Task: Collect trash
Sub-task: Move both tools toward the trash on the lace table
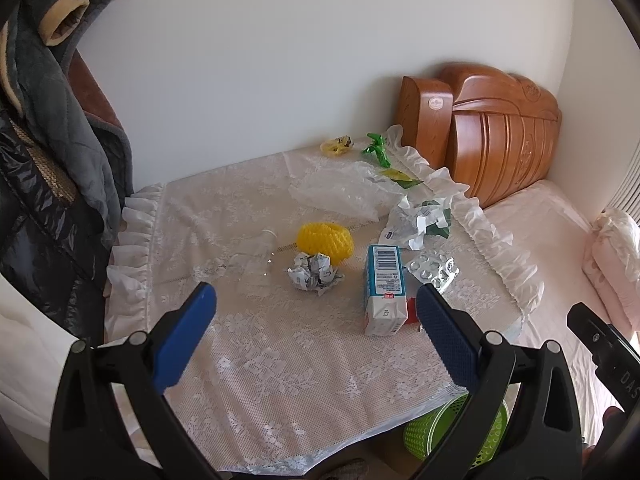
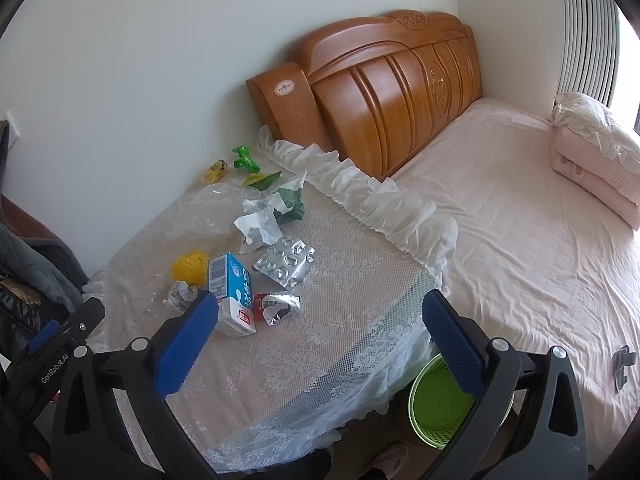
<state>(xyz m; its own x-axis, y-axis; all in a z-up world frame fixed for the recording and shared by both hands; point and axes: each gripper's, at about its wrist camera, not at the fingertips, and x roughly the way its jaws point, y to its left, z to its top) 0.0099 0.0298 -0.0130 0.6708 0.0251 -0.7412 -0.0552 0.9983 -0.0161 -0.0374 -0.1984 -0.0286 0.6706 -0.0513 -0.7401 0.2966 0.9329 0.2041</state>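
Observation:
Trash lies on a lace-covered table [image 1: 280,352]: a blue and white milk carton [image 1: 383,288] [image 2: 230,294], a crumpled paper ball [image 1: 314,274], a yellow foam net [image 1: 325,240], a clear plastic bottle [image 1: 256,260], empty foil pill blisters [image 1: 434,270] [image 2: 286,262], crumpled white wrappers [image 1: 416,220] and a silver wrapper [image 2: 280,306]. A green mesh bin [image 2: 444,404] [image 1: 452,428] stands on the floor by the table's near right corner. My left gripper [image 1: 316,300] is open and empty above the near table. My right gripper [image 2: 320,308] is open and empty, right of the carton.
A clear plastic bag [image 1: 340,192], green wrappers [image 1: 376,148] and a yellow wrapper [image 1: 336,145] lie at the table's far side. A wooden headboard [image 2: 384,88] and pink bed [image 2: 520,232] are to the right. Coats [image 1: 48,160] hang at the left.

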